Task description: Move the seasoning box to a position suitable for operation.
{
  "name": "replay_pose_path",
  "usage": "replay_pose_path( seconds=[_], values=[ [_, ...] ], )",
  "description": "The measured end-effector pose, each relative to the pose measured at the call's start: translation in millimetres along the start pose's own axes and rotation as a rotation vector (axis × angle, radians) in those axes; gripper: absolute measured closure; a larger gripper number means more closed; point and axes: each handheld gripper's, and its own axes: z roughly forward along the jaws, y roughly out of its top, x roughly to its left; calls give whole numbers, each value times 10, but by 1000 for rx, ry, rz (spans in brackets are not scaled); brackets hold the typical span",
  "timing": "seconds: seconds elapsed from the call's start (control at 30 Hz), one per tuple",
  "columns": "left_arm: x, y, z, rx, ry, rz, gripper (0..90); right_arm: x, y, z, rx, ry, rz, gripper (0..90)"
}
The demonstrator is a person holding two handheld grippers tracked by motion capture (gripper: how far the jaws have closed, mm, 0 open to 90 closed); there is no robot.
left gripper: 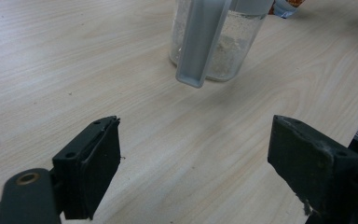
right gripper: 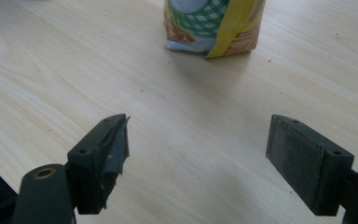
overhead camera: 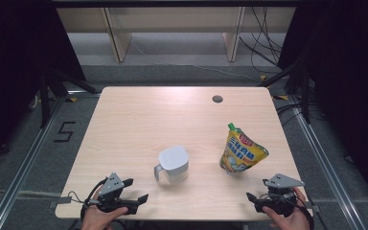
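A clear jug (overhead camera: 174, 164) with a white lid and a side handle stands near the table's middle. In the left gripper view the jug (left gripper: 223, 46) holds a whitish powder, and its handle (left gripper: 200, 42) faces the camera. Right of it stands a yellow spouted pouch (overhead camera: 242, 152) with a green cap; its base (right gripper: 212, 28) is ahead in the right gripper view. My left gripper (overhead camera: 136, 190) (left gripper: 196, 154) rests open at the front left edge, a short way from the jug. My right gripper (overhead camera: 258, 190) (right gripper: 198, 149) is open at the front right, nothing between its jaws.
The wooden table (overhead camera: 139, 120) has a round cable hole (overhead camera: 217, 99) at the back right. Shelf legs and cables lie on the floor beyond the far edge. A "5" mark (overhead camera: 64, 131) is on the floor at the left.
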Motion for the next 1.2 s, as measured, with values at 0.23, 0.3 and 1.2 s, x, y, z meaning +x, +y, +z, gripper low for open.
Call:
replay_pose_path(
  seconds=[0.23, 0.3, 1.2],
  values=[
    [13, -9, -11, 21, 20, 17, 161, -7, 14, 11, 10, -2, -9, 220],
    [7, -11, -12, 15, 25, -3, 162, -17, 10, 20, 3, -2, -21, 220],
    [-71, 128, -4, -93, 5, 15, 304, -37, 30, -65, -35, -22, 0, 241]
  ],
)
